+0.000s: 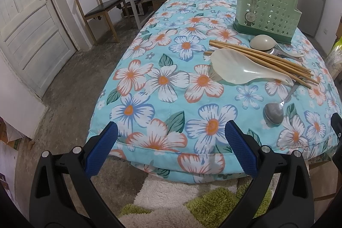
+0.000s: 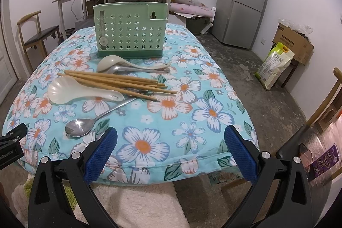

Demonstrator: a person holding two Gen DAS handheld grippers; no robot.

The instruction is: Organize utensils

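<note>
My left handheld gripper [image 1: 171,149] has two matte black plastic arms that curve inward like a wishbone, each ending in a rectangular blue pad [image 1: 240,149] with a fine dimpled rubber texture. Two round silver screw heads [image 1: 77,150] sit on each arm near the pad, and each arm has a long teardrop cut-out. My right handheld gripper [image 2: 171,151] is built the same: black arms, blue textured pads [image 2: 100,153], silver screws [image 2: 265,154]. White lettering [image 2: 6,154] marks one black body.

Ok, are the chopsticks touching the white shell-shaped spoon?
Touching. The right wrist view shows the chopsticks lying across the handle of the white shell-shaped spoon, no gap between them.
</note>
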